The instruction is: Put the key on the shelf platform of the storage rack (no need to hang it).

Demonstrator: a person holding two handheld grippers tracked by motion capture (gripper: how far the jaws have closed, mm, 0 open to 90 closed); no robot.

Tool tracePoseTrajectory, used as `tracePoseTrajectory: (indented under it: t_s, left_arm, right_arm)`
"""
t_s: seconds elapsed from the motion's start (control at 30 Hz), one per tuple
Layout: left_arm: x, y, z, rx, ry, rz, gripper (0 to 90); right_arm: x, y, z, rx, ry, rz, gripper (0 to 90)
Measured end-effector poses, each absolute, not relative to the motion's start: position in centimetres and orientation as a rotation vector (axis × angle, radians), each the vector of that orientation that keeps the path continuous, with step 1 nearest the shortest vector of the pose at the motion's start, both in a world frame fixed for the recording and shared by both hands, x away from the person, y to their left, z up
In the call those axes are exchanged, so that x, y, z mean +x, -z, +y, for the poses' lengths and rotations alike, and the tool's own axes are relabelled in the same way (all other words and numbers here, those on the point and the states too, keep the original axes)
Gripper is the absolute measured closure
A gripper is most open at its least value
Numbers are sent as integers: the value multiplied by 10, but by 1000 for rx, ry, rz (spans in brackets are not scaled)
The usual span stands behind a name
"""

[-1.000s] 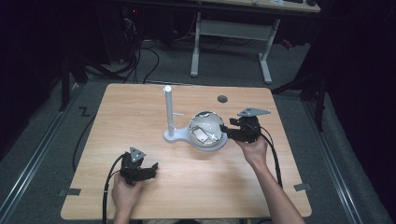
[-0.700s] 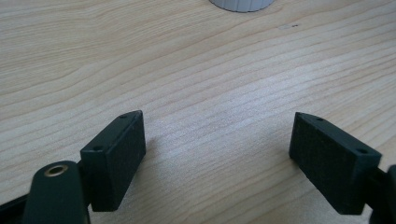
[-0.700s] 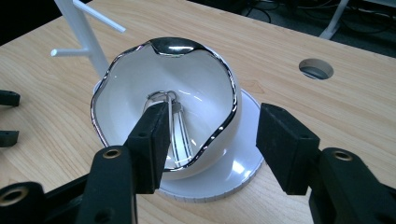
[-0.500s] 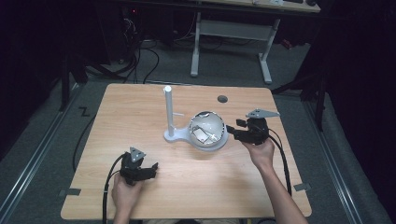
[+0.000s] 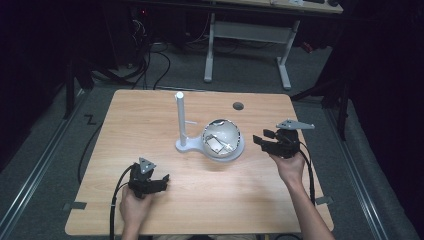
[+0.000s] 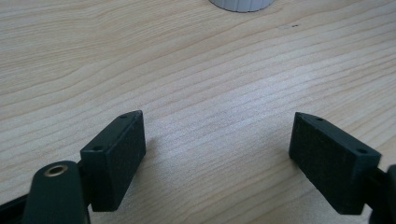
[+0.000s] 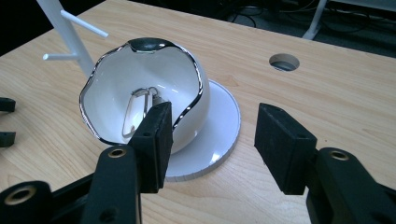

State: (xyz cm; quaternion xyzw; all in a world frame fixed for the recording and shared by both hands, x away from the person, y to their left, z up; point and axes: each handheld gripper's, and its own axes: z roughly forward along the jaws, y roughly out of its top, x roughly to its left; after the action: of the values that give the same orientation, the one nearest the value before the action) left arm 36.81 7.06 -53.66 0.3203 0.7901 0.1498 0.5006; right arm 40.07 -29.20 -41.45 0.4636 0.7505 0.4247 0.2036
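Bowl (image 5: 221, 138): one, white with a wavy silver rim, centre of the high view; tipped on its side on the round end of the stand, mouth turned toward the right gripper, probably so the inside can be reached.
Clip (image 7: 138, 109): one metal loop lying low inside the bowl, upper left of the right gripper view; kind hard to tell.
Stand (image 5: 181, 121): one, white; upright post with short pegs just left of the bowl, flat disc (image 7: 221, 133) under the bowl, likely keeping the tipped bowl from rolling.
Right gripper (image 5: 264, 141): right of centre in the high view, clear of the bowl and pointing at it; jaws part-way apart, just been closing, nothing between them. Left pad (image 7: 153, 138) overlaps the bowl's rim in its own view, yet the high view shows a gap to the bowl.
Left gripper (image 5: 161, 181): lower left of the high view, low over bare wood, well apart from the bowl; jaws spread wide and empty, seemingly parked while the other hand works.
Table (image 5: 150, 115): one, pale wood, one round hole (image 5: 238, 105) near the far edge.
Count: two grippers, two hands, one bowl, one stand, one clip.
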Motion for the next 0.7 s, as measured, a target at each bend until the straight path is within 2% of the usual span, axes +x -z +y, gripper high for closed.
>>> tracePoseTrajectory:
  t_s: [0.7]
  left_arm:
    - [368,537,71,772,-363,1911,188]
  right_arm:
    - [371,420,-330,1365,-1197,2025,479]
